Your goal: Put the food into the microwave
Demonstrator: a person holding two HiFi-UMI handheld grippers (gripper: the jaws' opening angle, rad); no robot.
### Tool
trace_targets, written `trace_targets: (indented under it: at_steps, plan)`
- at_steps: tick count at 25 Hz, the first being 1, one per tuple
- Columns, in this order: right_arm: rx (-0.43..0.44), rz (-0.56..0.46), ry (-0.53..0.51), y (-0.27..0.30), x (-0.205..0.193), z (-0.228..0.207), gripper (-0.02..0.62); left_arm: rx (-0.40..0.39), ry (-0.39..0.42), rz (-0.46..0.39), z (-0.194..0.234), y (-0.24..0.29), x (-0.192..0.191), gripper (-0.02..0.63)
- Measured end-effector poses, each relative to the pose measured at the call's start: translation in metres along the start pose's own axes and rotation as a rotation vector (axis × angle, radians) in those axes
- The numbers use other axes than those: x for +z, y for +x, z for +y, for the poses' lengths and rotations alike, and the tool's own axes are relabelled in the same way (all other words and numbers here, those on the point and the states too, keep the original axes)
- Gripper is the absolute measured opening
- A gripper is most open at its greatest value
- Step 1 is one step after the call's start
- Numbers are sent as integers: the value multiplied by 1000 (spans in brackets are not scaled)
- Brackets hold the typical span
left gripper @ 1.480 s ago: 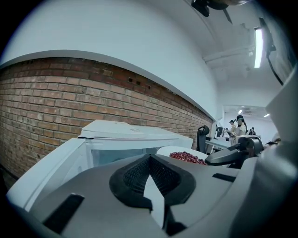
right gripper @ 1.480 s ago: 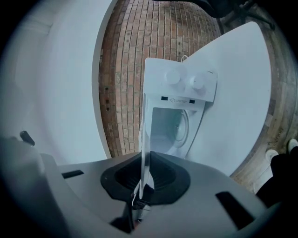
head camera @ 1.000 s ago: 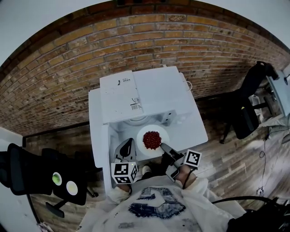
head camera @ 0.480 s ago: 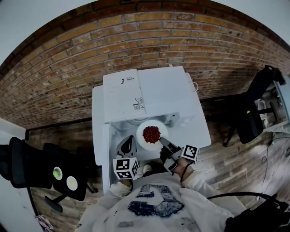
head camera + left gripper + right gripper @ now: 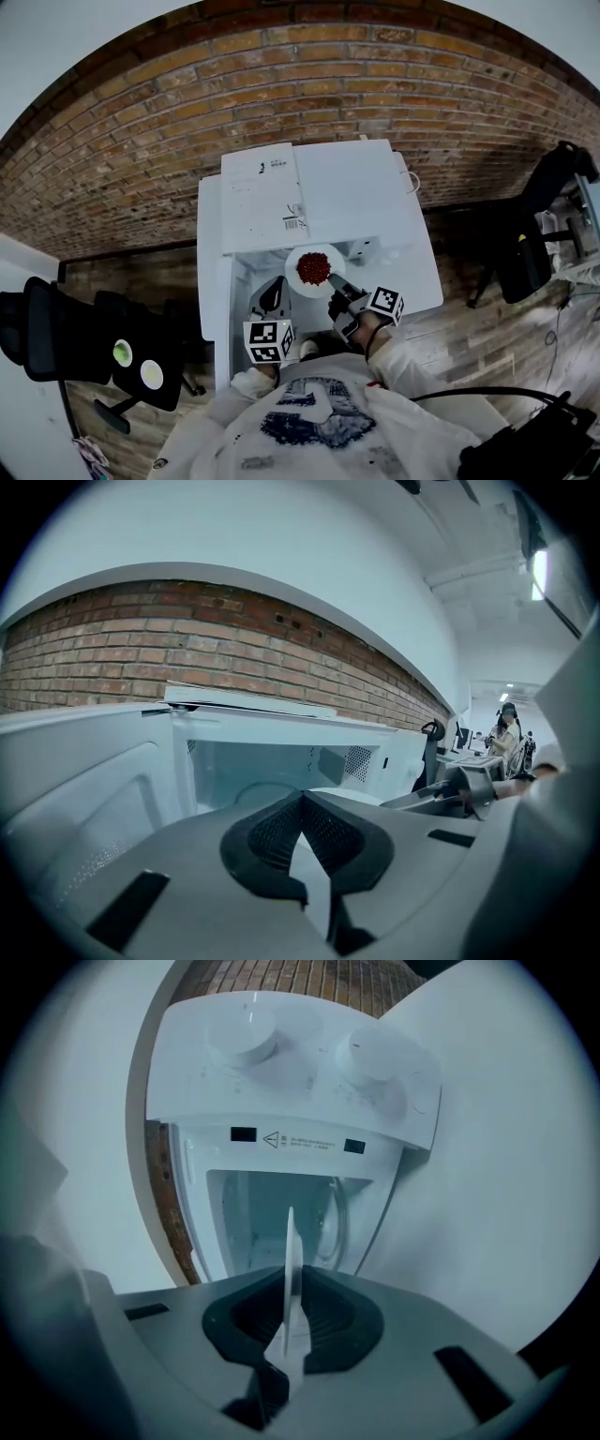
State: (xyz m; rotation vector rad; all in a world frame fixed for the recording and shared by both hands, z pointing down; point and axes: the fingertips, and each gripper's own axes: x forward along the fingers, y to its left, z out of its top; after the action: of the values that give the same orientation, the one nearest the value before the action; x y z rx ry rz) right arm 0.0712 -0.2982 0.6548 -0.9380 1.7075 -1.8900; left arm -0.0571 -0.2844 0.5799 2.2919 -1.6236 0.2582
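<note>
Left of the microwave (image 5: 347,187), its smooth white door (image 5: 84,808) stands swung wide open. Just in front of the open cavity, on the door side, the left gripper (image 5: 274,286) hovers with its ribbed black pads brought together on nothing.

At the mouth of the microwave sits the food (image 5: 313,266), a loose heap of small red pieces on a round white plate (image 5: 296,283). The plate is not yet fully inside. It is carried by the right gripper (image 5: 336,283), which comes in from the front of the microwave on its control side. Its jaws are pinched onto the plate's near rim, and the right gripper view shows that rim edge-on as a thin pale blade between the dark pads. Beyond it, two round white knobs (image 5: 242,1035) sit on the microwave's front panel.

The plate looks stiff, glazed and probably breakable — a smooth surface that could slide in rubbery pads. Held by one edge it would act as a lever and tend to droop away from the grip. The food is loose and would likely roll off if the plate tilted. The rim is the only sensible hold, taken deep over the lip with the plate kept level.
</note>
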Motion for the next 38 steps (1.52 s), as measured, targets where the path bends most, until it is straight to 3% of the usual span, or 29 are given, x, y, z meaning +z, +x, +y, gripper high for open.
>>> trace_targets:
  at_steps: [11,38]
  plan:
    - [-32,-23,-4,33,14,-19,40,39,-35,31,18,14,-16,8]
    - [-142,-73,27,77,30,-59,39,-3,-70,80,18,10,-28,8]
